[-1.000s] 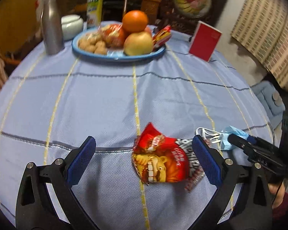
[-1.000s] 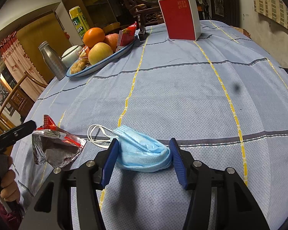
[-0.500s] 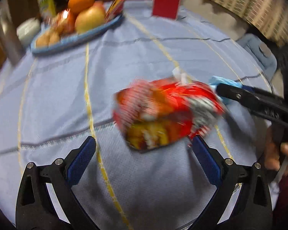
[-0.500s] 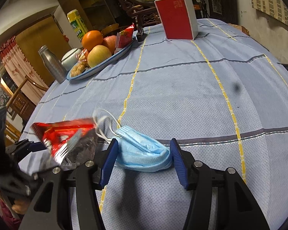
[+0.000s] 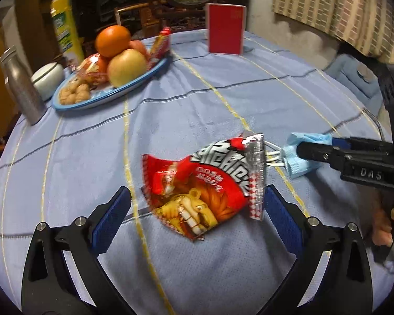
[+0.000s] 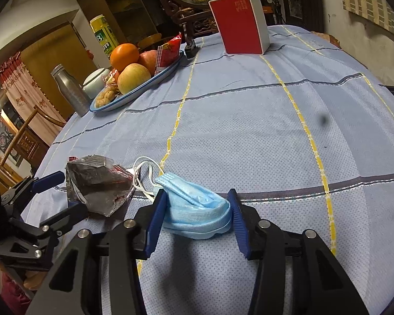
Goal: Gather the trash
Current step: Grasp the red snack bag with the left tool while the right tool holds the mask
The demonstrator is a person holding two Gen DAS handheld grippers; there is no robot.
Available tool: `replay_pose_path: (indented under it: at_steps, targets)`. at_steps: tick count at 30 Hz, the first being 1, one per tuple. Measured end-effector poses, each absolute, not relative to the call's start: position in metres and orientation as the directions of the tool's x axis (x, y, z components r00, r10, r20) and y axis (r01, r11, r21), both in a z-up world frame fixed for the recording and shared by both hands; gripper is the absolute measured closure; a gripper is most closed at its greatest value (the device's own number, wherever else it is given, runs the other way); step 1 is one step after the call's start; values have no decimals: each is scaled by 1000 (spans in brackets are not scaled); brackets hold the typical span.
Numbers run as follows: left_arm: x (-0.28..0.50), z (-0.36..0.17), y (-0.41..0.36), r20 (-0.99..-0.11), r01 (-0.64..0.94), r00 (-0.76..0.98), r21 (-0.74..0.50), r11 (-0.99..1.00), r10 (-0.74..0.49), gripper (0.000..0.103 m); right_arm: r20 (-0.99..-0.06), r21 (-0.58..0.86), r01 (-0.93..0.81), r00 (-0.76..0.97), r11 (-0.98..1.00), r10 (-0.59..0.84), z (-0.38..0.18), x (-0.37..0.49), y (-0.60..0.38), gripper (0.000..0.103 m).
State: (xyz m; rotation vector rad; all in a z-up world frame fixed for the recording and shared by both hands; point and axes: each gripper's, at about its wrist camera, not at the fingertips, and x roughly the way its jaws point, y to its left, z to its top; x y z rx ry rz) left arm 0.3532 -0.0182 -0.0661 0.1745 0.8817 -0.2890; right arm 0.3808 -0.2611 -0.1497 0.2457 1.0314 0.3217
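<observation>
Landmark for all positions: the crumpled blue face mask (image 6: 197,210), lying on the near part of the round surface (image 6: 249,120), which is covered in a pale blue checked cloth.

Right claw (image 6: 197,220): its two blue pads bracket the mask, one on each side, and the jaws are closing. The pads sit against the mask's folded edges; a firm clamp cannot be confirmed. The mask rests on the cloth, its white ear loops (image 6: 144,173) trailing away from the mask toward the wrapper.

Left claw (image 5: 194,218): jaws wide apart, nothing pressed between them. A red snack wrapper (image 5: 202,186) with a cartoon face lies on the cloth between and just beyond the pads. It sits just beside the mask, its silver sealed edge touching or overlapping the ear loops. In the right wrist view the same wrapper shows its silver inner side.

Well beyond the mask, at the far side of the surface: a blue-rimmed plate (image 6: 144,89) carrying fruit and biscuits, a metal bottle (image 6: 69,92) beside that plate, and an upright red box (image 6: 239,23).

A hand (image 5: 386,225) grips the right claw's handle, at the edge of the left wrist view.
</observation>
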Motion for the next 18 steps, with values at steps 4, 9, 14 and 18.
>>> replay_pose_path:
  at_steps: [4,9,14,18]
  targets:
    - [352,-78,-33,-819,424,533,42,905,-212,6,-797,351,-145,473,925,376,-149,381,-261,55]
    - [335,-69,-43,-789,483,560,63,873,-253,6,-793,374,-133,467,918,391,-150,381,-265,55]
    - [341,-53,-24,-737,408,634,63,911,-233,6,-792,380,-129,466,916,395,-150,381,-266,55]
    - [355,-78,-34,-805,481,556,111,869,-205,6,-791,387,-127,463,914,399,-150,381,-267,54]
